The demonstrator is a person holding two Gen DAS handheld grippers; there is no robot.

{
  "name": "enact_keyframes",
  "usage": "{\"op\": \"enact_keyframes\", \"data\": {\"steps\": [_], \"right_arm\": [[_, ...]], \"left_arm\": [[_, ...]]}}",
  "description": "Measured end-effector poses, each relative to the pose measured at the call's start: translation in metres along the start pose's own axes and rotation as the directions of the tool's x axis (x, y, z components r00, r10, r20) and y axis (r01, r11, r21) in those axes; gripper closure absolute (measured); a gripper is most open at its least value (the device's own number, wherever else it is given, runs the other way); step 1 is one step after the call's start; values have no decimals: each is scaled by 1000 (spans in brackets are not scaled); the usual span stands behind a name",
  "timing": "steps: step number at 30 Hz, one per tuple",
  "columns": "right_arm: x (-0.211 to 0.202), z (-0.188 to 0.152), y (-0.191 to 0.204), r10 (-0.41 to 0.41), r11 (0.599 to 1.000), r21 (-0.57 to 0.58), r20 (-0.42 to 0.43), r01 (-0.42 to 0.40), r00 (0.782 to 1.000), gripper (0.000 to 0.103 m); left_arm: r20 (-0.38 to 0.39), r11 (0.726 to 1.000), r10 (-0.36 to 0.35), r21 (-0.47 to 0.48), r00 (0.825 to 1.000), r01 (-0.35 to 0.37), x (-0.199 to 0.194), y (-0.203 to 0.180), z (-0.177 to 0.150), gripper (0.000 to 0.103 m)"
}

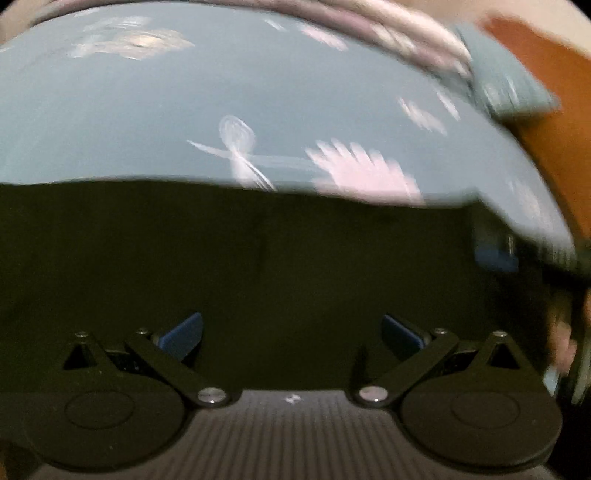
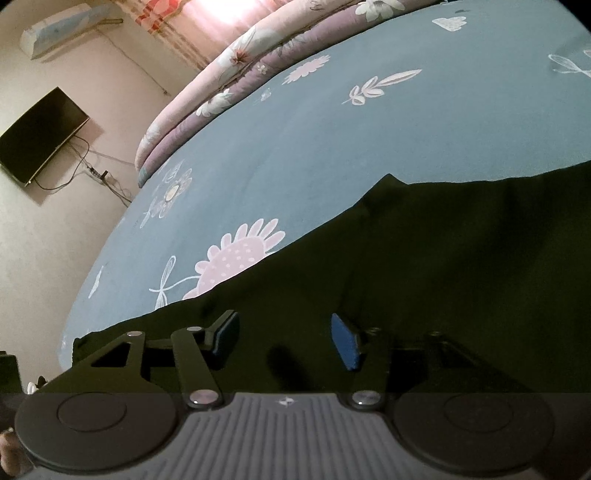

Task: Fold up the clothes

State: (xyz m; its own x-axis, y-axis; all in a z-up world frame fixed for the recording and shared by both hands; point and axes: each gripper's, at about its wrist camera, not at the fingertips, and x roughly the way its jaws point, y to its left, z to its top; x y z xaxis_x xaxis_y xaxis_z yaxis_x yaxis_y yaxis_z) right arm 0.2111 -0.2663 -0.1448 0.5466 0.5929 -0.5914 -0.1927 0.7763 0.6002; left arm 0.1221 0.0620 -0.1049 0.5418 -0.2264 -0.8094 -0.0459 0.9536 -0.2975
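Observation:
A dark, near-black garment (image 1: 240,251) lies spread flat on a blue bedsheet with pink and white flower prints (image 1: 258,92). In the left wrist view, which is motion-blurred, my left gripper (image 1: 291,334) hovers over the garment, wide open, with nothing between its blue pads (image 1: 181,336). In the right wrist view the garment (image 2: 443,258) fills the lower right, its edge running diagonally across the sheet (image 2: 295,147). My right gripper (image 2: 286,339) stands open low over the cloth near that edge. Its blue pads (image 2: 345,341) are apart and press on nothing.
A rolled floral purple quilt (image 2: 221,92) lies along the far side of the bed. Beyond the bed's left edge stands a wall with a television (image 2: 40,136), cables and an air conditioner (image 2: 62,29). An orange-brown surface (image 1: 554,92) shows at the far right.

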Motion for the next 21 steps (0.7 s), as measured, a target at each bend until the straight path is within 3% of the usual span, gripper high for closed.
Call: {"op": "enact_keyframes", "data": {"steps": [2,5,6,7,8,11,15,19,21], "right_arm": [[-2,-3,11,24,998,-51,-3,-24,1000,42],[-4,-10,31,69,988,-140,-19,-71,997,44],[-2,-16,41,97,977,-187,-43,-104,994,48],[0,-23,53,125,962,-235,-71,-138,990,60],[4,-30,64,152,945,-274,-107,-176,983,70],[13,-53,93,214,884,-371,-219,-284,952,71],[15,-87,124,221,760,-531,-330,-374,918,71],[20,-105,135,223,724,-561,-360,-402,906,71],[18,-114,141,217,677,-612,-365,-409,906,71]], "left_arm": [[48,997,20,-74,999,-16,-14,13,9,1],[45,986,84,-149,995,-76,-25,30,12,1],[41,982,105,-161,994,-97,-27,33,10,1],[36,978,126,-173,991,-118,-28,36,9,1],[25,975,135,-182,990,-129,-27,38,6,1],[4,974,113,-199,994,-110,-25,41,-2,1],[0,982,86,-169,996,-85,-22,32,-4,1],[14,983,74,-171,997,-71,-26,32,-5,1],[13,983,73,-169,997,-70,-27,31,-5,1]]}}
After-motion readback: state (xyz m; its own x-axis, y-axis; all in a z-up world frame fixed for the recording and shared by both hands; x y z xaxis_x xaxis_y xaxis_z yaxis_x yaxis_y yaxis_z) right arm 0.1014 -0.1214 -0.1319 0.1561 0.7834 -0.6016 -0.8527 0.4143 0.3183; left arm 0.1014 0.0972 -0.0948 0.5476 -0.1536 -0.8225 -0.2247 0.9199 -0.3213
